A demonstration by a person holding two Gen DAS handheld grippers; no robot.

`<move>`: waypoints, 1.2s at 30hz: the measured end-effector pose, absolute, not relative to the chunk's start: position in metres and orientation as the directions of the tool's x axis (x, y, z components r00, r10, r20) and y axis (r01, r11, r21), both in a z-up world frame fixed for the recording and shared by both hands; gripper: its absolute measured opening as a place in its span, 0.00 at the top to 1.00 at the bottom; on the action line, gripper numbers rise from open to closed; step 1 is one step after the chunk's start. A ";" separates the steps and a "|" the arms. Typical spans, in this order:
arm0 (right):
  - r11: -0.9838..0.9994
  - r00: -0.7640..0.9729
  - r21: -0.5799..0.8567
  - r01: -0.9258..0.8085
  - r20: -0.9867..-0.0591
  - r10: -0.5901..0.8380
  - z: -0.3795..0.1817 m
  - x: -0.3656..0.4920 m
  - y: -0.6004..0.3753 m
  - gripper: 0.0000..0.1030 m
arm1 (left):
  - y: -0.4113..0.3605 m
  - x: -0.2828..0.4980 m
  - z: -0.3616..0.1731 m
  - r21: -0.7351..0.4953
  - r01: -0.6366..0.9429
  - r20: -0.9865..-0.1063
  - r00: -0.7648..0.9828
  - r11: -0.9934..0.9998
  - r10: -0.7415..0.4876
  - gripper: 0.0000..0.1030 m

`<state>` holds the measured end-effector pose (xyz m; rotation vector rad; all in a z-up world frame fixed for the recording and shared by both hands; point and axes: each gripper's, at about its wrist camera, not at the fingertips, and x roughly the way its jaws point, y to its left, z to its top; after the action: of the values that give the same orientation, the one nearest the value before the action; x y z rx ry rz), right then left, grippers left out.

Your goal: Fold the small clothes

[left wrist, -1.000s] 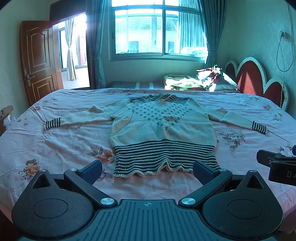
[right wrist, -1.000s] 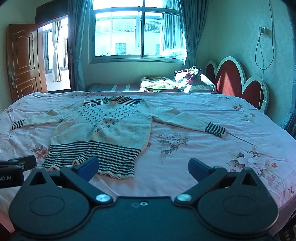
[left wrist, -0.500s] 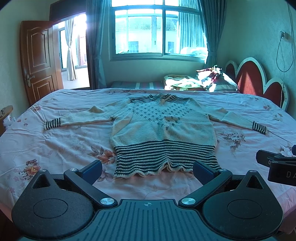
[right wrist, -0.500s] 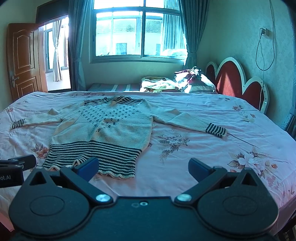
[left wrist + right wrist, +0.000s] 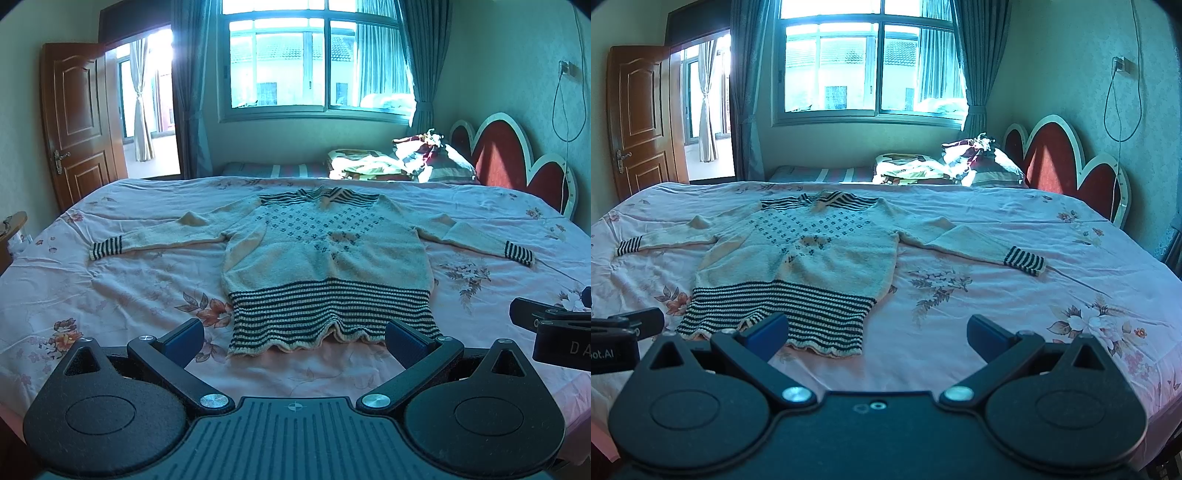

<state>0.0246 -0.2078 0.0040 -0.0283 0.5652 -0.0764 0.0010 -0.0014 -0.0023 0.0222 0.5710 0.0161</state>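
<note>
Lying flat on floral bedsheet (image 5: 110,288), sweater (image 5: 325,254), pillows (image 5: 424,158) behind

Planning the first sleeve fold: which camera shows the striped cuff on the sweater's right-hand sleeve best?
The right wrist view: that striped cuff lies well inside the frame, larger, its stripes clear. In the left wrist view the same cuff sits toward the right edge, smaller and more distorted by the fisheye.
</note>
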 end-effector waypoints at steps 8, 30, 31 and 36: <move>0.997 0.850 -0.007 0.082 -0.521 -0.073 0.002 0.036 -0.232 0.01 | 0.014 0.015 0.000 -0.031 -0.079 -0.534 0.844 0.996 0.050 0.00; 0.507 0.800 0.642 0.575 -0.572 -0.183 -0.153 0.266 -0.499 0.49 | 0.070 0.282 -0.067 -0.071 -0.027 -0.653 0.757 0.997 -0.026 0.00; 0.502 0.805 0.650 0.571 -0.565 -0.184 -0.156 0.270 -0.500 0.49 | 0.074 0.291 -0.071 -0.065 -0.031 -0.658 0.752 0.997 -0.020 0.00; 0.498 0.775 0.614 0.612 -0.590 -0.225 -0.158 0.281 -0.502 0.81 | 0.086 0.324 -0.084 -0.060 -0.047 -0.675 0.738 0.997 -0.006 0.00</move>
<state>0.2811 -0.5015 -0.1580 0.9185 0.4722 -0.5300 0.3235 0.0855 -0.0842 -0.0746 0.7410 0.0223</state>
